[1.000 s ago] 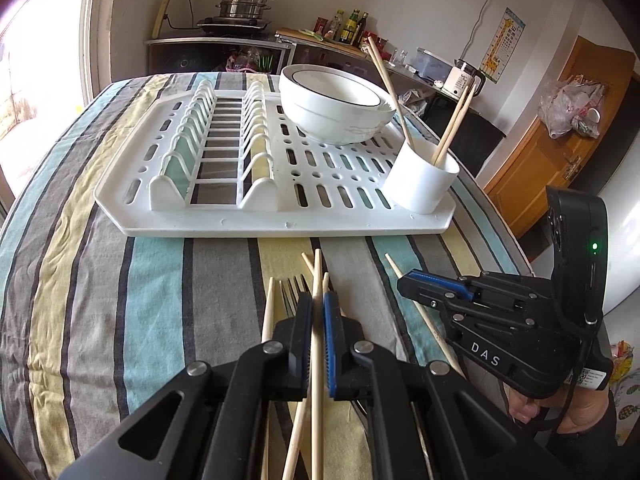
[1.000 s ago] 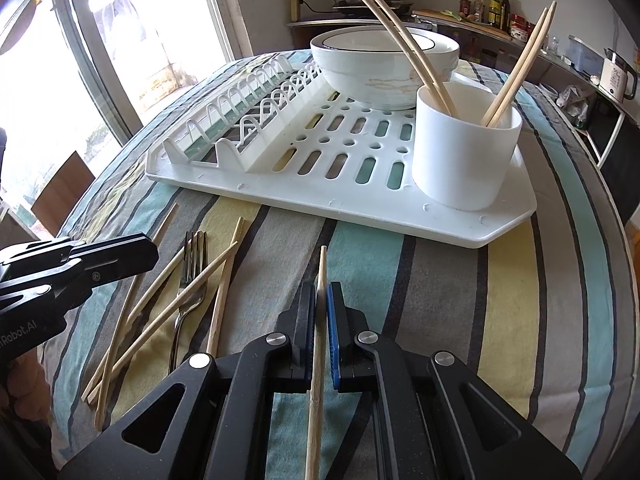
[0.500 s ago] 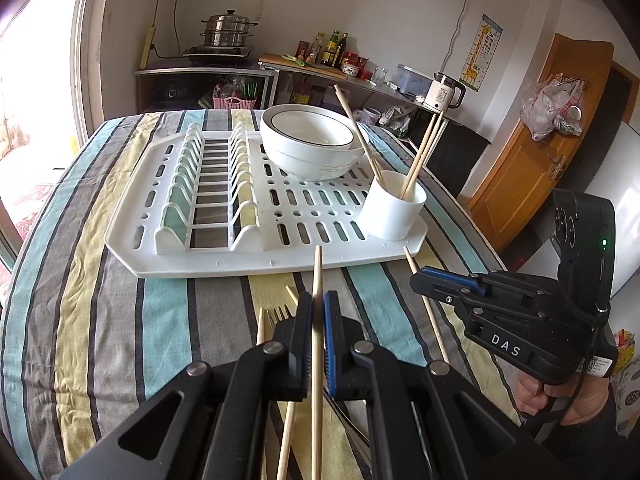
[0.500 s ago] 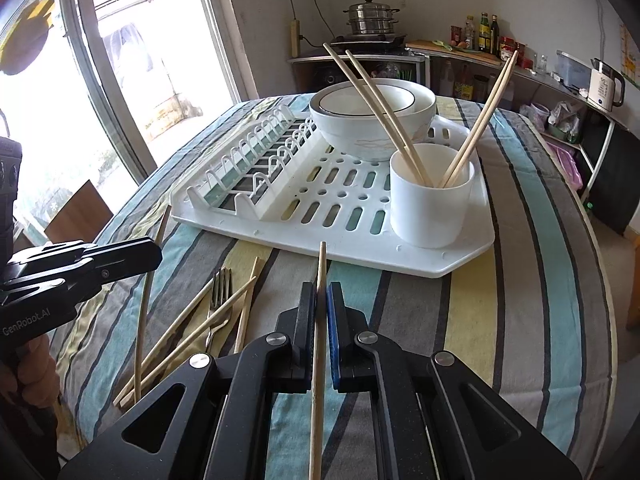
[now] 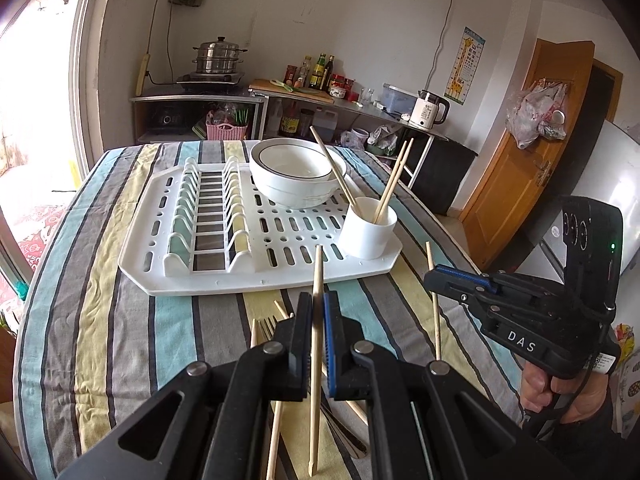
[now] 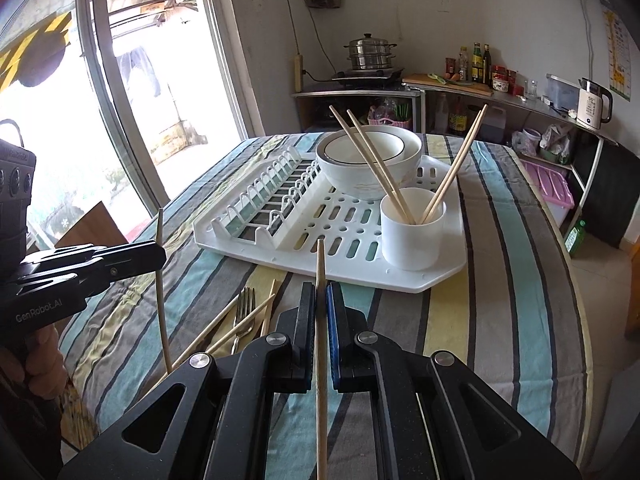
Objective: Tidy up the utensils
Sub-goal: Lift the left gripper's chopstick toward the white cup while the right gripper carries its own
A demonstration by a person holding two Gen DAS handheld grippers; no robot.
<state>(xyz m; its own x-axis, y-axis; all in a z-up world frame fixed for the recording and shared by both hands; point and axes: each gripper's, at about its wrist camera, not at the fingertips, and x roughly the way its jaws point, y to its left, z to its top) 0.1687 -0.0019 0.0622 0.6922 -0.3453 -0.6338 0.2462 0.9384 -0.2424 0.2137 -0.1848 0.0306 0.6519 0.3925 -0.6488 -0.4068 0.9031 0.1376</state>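
Left wrist view: both grippers loaded.
Left gripper [image 5: 317, 316] and right gripper [image 6: 321, 304] each clench one chopstick [image 5: 316, 344], apparently bound for the cup [image 5: 367, 229].

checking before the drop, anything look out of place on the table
Yes: a fork and several loose chopsticks lie crossed on the striped cloth, outside the white cup that already holds chopsticks.

Your two handheld black plastic grippers match: the left gripper [image 5: 316, 322] has angular arms with triangular cut-outs, silver pivot screws and one blue ribbed pad. Your right gripper [image 5: 434, 274] carries white "DAS" lettering, a green light and a white label; the left one's side reads "GenRobot.AI". Your right sleeve [image 5: 592, 428] is dark.
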